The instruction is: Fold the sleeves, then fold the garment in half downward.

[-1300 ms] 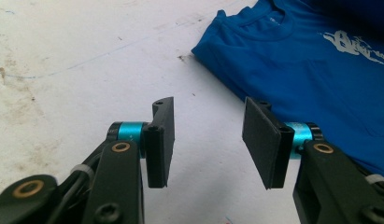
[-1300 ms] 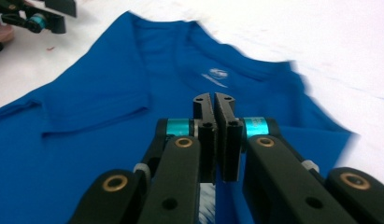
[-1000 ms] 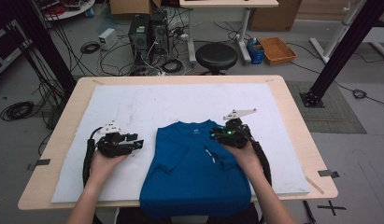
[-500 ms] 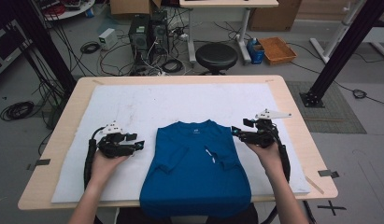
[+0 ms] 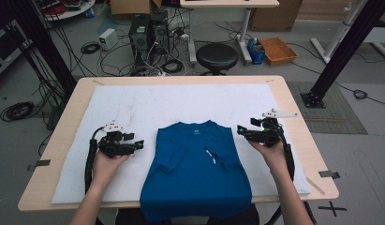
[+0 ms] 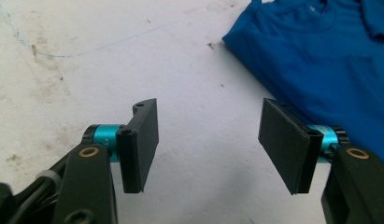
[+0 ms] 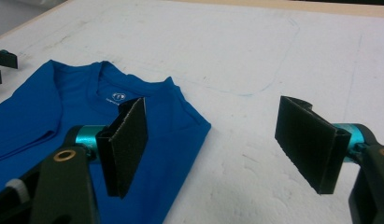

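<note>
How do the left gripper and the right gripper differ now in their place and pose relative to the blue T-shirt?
The left gripper lies left of the blue T-shirt, level with its chest; the right gripper lies on the other side, nearer the shoulder. In the high view the left gripper points right and the right gripper points left, both toward the shirt. Both have just been opening, stand open with nothing between their fingers, and are apart from the cloth.
</note>
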`<act>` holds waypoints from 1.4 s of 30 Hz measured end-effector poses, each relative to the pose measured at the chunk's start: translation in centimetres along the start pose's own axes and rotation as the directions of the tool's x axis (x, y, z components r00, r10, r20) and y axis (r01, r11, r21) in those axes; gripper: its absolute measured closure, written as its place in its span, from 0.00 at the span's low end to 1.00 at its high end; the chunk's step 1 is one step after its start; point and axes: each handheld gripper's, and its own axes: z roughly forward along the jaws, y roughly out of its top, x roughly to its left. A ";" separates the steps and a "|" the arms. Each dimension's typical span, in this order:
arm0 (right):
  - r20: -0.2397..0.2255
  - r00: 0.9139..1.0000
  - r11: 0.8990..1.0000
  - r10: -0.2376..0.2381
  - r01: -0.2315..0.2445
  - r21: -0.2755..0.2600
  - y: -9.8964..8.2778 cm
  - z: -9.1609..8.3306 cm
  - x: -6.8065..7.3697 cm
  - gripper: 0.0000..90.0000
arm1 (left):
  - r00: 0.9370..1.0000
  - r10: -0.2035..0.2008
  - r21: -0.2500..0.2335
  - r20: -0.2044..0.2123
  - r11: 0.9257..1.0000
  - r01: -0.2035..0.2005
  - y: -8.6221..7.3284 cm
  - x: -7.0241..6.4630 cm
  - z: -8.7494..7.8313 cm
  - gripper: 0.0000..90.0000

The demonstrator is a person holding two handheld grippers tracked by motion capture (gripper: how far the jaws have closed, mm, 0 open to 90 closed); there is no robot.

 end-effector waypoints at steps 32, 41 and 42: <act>-0.008 1.000 1.000 0.005 -0.005 0.008 0.7 0.4 -0.8 0.58 | 0.993 0.011 -0.034 0.122 0.999 -0.007 5.3 -2.6 1.7 0.58; -0.023 1.000 0.997 -0.006 0.008 0.081 1.4 3.5 0.0 0.68 | 0.994 0.000 0.061 0.106 0.998 -0.007 7.1 -3.3 5.2 0.64; -0.028 1.000 0.996 -0.013 0.015 0.083 1.5 3.9 0.0 0.69 | 0.994 -0.003 0.062 0.106 0.998 -0.004 7.3 -3.4 5.6 0.64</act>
